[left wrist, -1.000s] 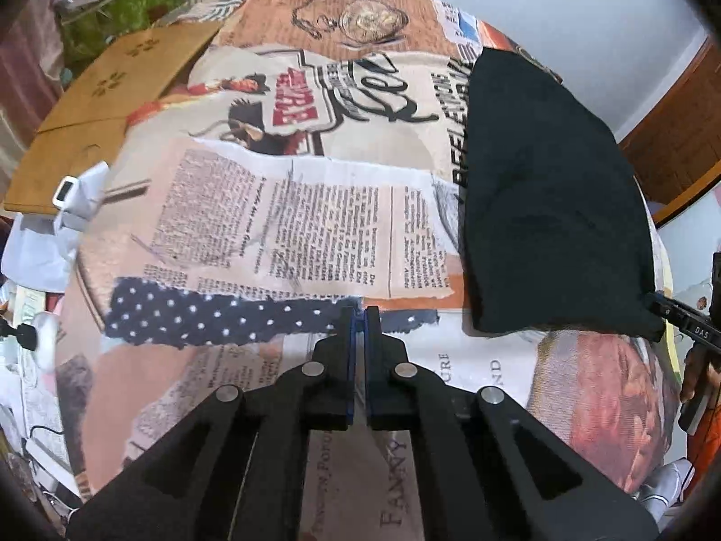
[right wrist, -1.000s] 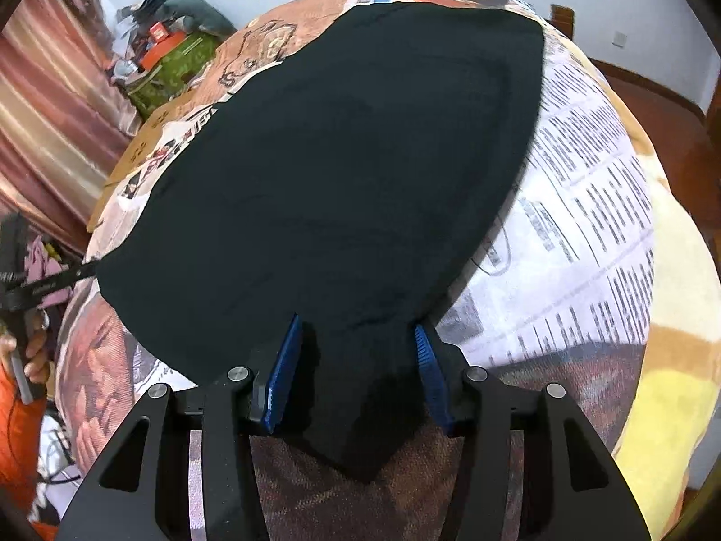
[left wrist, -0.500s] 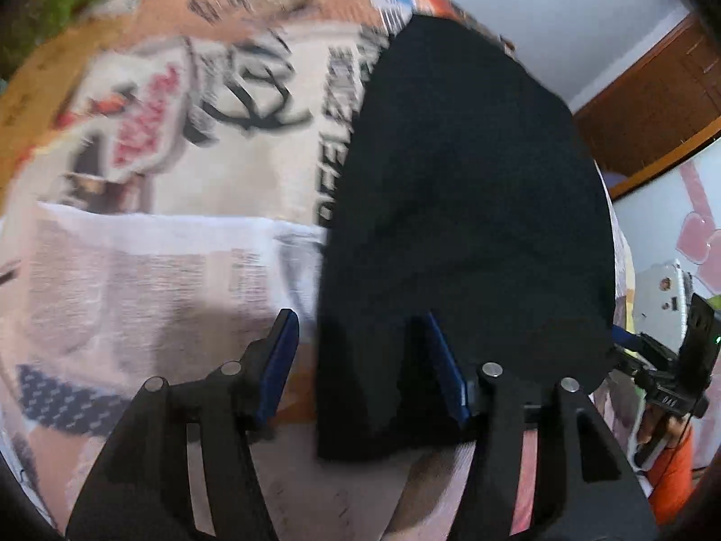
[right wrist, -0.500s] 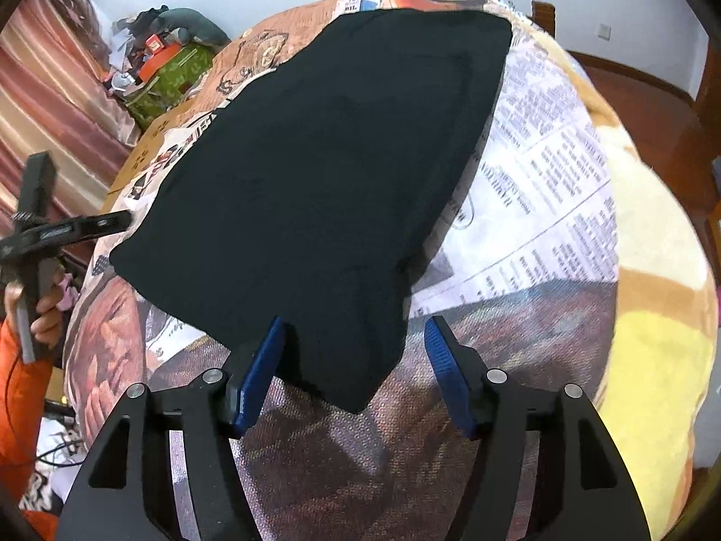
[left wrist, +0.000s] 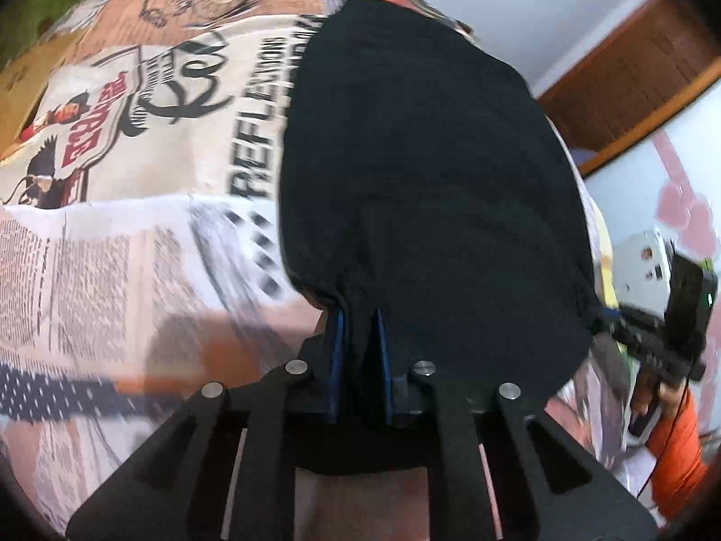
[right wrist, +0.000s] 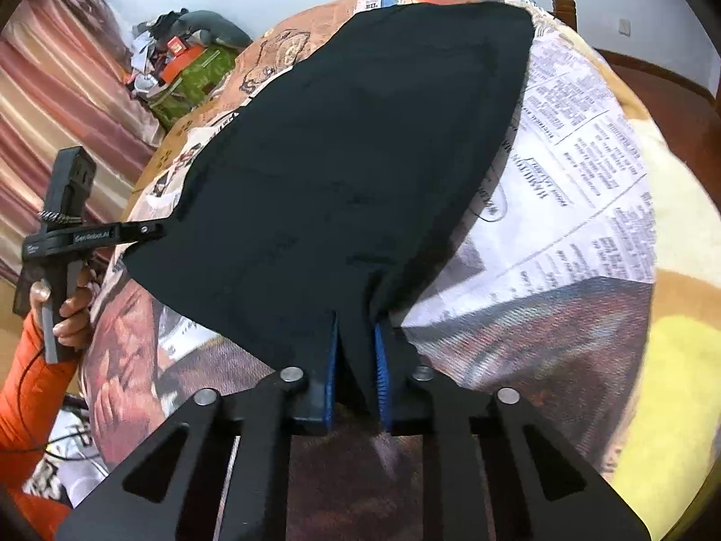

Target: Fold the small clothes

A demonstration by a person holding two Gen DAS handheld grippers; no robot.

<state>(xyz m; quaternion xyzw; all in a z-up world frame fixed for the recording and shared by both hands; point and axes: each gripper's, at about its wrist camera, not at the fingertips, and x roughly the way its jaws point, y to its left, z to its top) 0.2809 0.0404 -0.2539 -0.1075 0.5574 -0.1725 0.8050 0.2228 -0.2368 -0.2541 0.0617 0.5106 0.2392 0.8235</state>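
A black garment (left wrist: pixel 428 171) lies spread flat on a bed covered with a newspaper-print sheet (left wrist: pixel 135 234). My left gripper (left wrist: pixel 359 320) is shut on the garment's near left corner, cloth bunched between its blue pads. My right gripper (right wrist: pixel 354 329) is shut on the near right corner of the same garment (right wrist: pixel 360 135). The right gripper also shows at the garment's edge in the left wrist view (left wrist: pixel 604 315), and the left one in the right wrist view (right wrist: pixel 157 229). The near edge is slightly lifted off the sheet.
The bed sheet (right wrist: pixel 577 189) extends right of the garment, with a yellow patch (right wrist: pixel 676 360) at its edge. Clutter and a green bag (right wrist: pixel 193 76) sit past the bed's far left by a striped curtain. A wooden door (left wrist: pixel 631 76) stands at the far right.
Both grippers have closed onto the garment's near corners; they were open around them half a second ago. The left gripper moved right from bare sheet to the garment.
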